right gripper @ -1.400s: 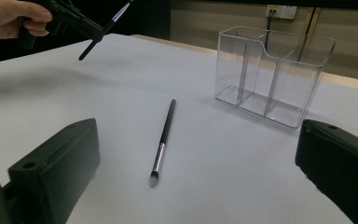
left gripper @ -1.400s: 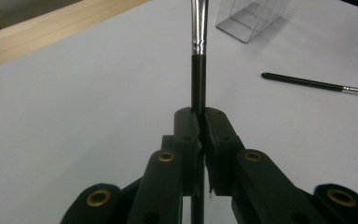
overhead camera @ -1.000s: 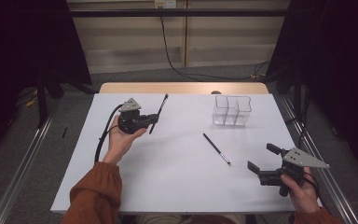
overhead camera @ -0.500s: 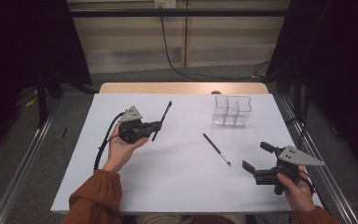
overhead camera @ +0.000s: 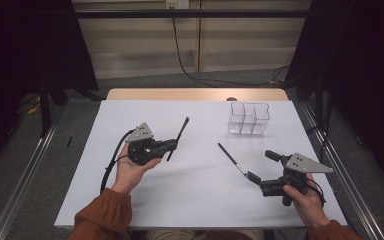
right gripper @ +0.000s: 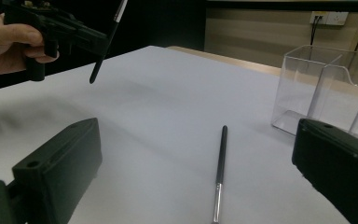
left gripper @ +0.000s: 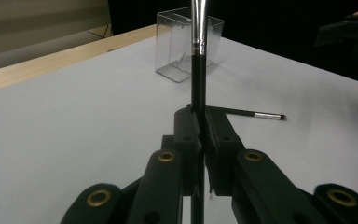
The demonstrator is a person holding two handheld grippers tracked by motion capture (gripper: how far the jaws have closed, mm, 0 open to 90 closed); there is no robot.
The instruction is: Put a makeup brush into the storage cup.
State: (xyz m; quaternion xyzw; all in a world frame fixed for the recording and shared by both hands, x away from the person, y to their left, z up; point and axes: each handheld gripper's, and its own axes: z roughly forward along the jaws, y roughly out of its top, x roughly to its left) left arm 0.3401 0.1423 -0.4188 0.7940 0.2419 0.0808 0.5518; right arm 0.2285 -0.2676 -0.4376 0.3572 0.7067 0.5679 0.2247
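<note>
Gripping a thin black brush (overhead camera: 178, 137) by its handle, the left gripper (overhead camera: 172, 145) hung above the white table (overhead camera: 200, 195), its jaws clamped tight and the bristle end pointing away toward the clear divided box (overhead camera: 249, 118). The right gripper (overhead camera: 264, 170) stood with its jaws spread wide and empty, near a second brush (overhead camera: 231, 159) lying flat on the table before the box.

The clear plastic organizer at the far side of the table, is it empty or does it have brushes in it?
Empty. The clear organizer stands upright with nothing inside; one brush lies on the table, another is in the left gripper.
</note>
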